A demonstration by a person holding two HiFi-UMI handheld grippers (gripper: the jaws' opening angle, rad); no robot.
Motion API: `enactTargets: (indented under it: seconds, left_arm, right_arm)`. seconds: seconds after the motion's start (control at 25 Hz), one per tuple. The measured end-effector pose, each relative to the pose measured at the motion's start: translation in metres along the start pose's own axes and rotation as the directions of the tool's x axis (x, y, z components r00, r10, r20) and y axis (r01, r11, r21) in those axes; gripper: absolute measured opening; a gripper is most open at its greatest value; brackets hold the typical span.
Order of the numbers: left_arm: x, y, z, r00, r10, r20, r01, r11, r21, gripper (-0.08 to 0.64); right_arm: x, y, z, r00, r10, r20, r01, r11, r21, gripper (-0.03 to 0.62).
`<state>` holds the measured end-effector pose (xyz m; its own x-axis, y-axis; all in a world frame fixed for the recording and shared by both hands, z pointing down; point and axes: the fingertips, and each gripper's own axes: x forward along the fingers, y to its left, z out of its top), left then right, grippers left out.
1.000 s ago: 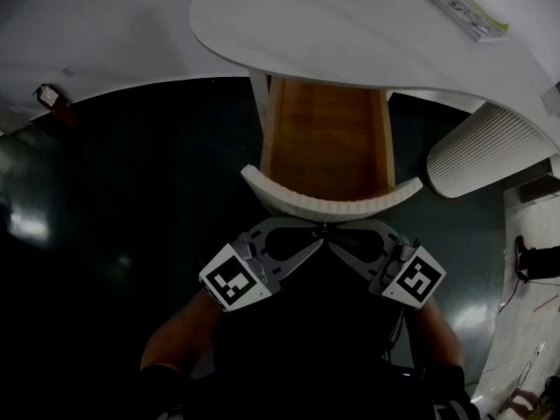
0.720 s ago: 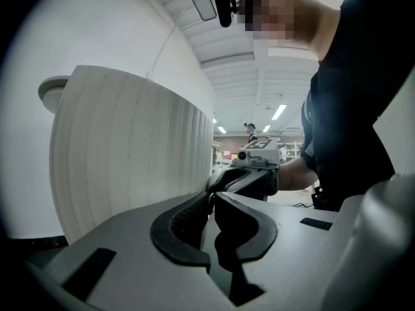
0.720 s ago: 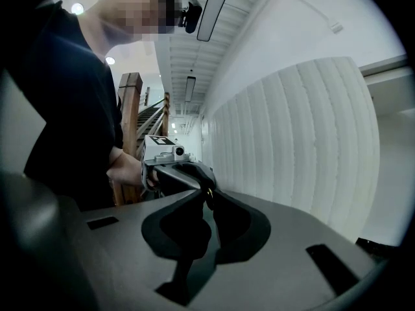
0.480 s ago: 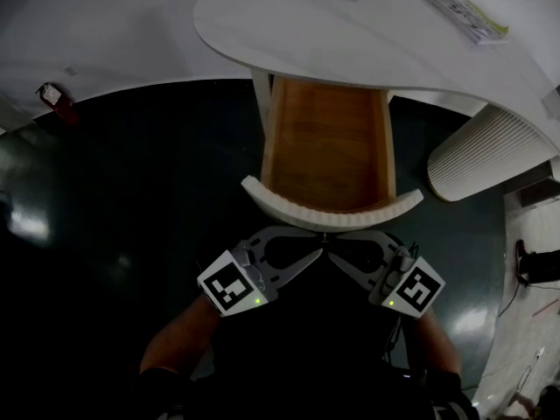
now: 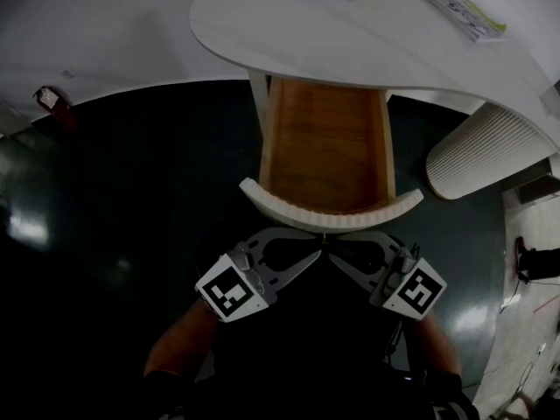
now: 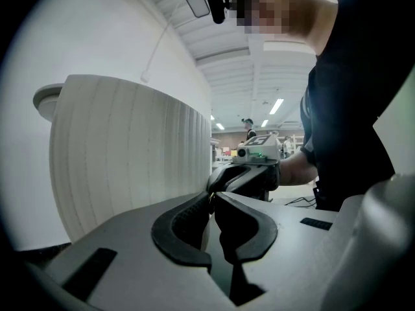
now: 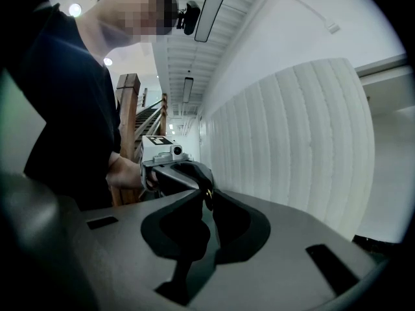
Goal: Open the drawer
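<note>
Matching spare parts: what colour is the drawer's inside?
The drawer is orange-brown wood inside; the head view shows it best.

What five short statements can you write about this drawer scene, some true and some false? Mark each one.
1. The drawer stands open beneath the white table. True.
2. The drawer holds a stack of books. False: only its bare wooden inside shows.
3. The left gripper and the right gripper meet tip to tip at the drawer front. True.
4. The left gripper's fingers are spread wide. False: they are closed on the small knob.
5. The drawer front is flat and dark. False: it is white, ribbed and curved.
</note>
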<state>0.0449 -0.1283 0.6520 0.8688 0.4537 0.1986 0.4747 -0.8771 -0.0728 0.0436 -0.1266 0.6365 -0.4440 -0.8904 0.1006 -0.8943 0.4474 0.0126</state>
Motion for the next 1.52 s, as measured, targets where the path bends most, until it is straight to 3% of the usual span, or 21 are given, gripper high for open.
enactTargets:
  seconds: [0.12, 0.2, 0.36, 0.56, 0.68, 0.76, 0.88, 1.12, 1.32, 1.52]
  left_arm:
    - [-0.004, 0.003, 0.003, 1.000, 0.005, -0.007, -0.004, 0.999, 0.052, 0.029]
    - [-0.011, 0.005, 0.009, 1.000, -0.006, 0.020, 0.005, 0.999, 0.045, 0.029]
    - [-0.028, 0.008, 0.030, 0.993, -0.004, 0.117, 0.015, 0.995, -0.094, 0.029]
    - [-0.042, 0.017, 0.056, 0.999, 0.003, 0.049, 0.000, 0.998, -0.070, 0.029]
    - [-0.045, 0.025, 0.102, 0.997, 0.046, 0.061, -0.038, 0.990, -0.133, 0.029]
    - [-0.053, 0.023, 0.137, 0.997, 0.078, 0.020, -0.074, 0.987, -0.141, 0.029]
    - [-0.067, 0.027, 0.202, 0.988, 0.150, 0.026, -0.145, 0.979, -0.143, 0.029]
    - [-0.090, 0.041, 0.320, 0.957, 0.271, 0.103, -0.230, 0.926, -0.298, 0.029]
    - [-0.104, 0.045, 0.394, 0.953, 0.294, 0.077, -0.258, 0.917, -0.304, 0.029]
    - [-0.113, 0.044, 0.443, 0.953, 0.297, 0.057, -0.268, 0.919, -0.290, 0.029]
  right_arm:
    - [-0.014, -0.009, 0.018, 0.996, -0.035, 0.088, 0.029, 0.998, 0.063, 0.018]
    - [-0.023, -0.011, 0.031, 0.991, -0.021, 0.135, 0.012, 0.998, 0.068, 0.018]
    - [-0.028, -0.001, 0.055, 0.983, 0.050, 0.178, -0.061, 0.997, 0.055, 0.018]
    - [-0.026, 0.012, 0.115, 0.964, 0.127, 0.234, -0.128, 0.992, -0.010, 0.018]
    - [-0.015, 0.010, 0.159, 0.962, 0.134, 0.236, -0.148, 0.988, 0.041, 0.018]
    - [-0.012, 0.016, 0.199, 0.966, 0.146, 0.214, -0.167, 0.983, 0.081, 0.018]
    - [-0.010, 0.020, 0.260, 0.971, 0.158, 0.179, -0.176, 0.980, 0.090, 0.018]
    - [-0.025, 0.008, 0.360, 0.982, 0.072, 0.172, -0.103, 0.979, 0.178, 0.018]
    - [-0.035, 0.008, 0.427, 0.984, 0.050, 0.172, -0.092, 0.966, 0.242, 0.017]
    - [-0.041, 0.017, 0.471, 0.988, 0.043, 0.148, -0.079, 0.966, 0.246, 0.017]
